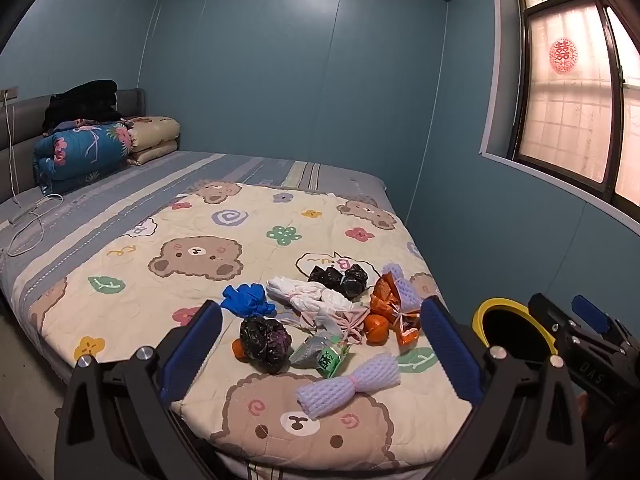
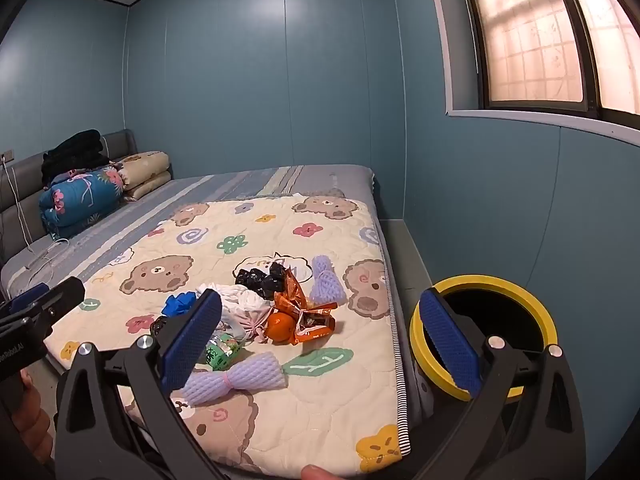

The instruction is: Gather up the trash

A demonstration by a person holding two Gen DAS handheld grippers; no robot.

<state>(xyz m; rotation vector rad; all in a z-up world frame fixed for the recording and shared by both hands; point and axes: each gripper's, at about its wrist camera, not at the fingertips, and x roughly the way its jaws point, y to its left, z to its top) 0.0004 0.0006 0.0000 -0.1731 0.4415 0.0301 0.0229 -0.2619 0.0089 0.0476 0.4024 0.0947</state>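
Note:
A pile of trash lies on the bear-print quilt (image 1: 200, 256): a purple foam net (image 1: 348, 384) nearest me, a green wrapper (image 1: 324, 354), a crumpled black bag (image 1: 264, 340), a blue glove (image 1: 246, 300), white and pink bags (image 1: 312, 300), an orange (image 1: 376, 328), an orange wrapper (image 1: 394, 308), a second black bag (image 1: 340, 278) and a second foam net (image 1: 402, 284). A yellow-rimmed bin (image 2: 480, 328) stands on the floor right of the bed. My left gripper (image 1: 316, 352) is open and empty, just short of the pile. My right gripper (image 2: 320, 344) is open and empty, between pile and bin.
Folded quilts and dark clothes (image 1: 88, 136) are stacked by the grey headboard at the far left. A white cable (image 1: 28, 216) lies on the striped sheet. A window (image 2: 540, 32) is on the right wall. A narrow floor strip runs between bed and wall.

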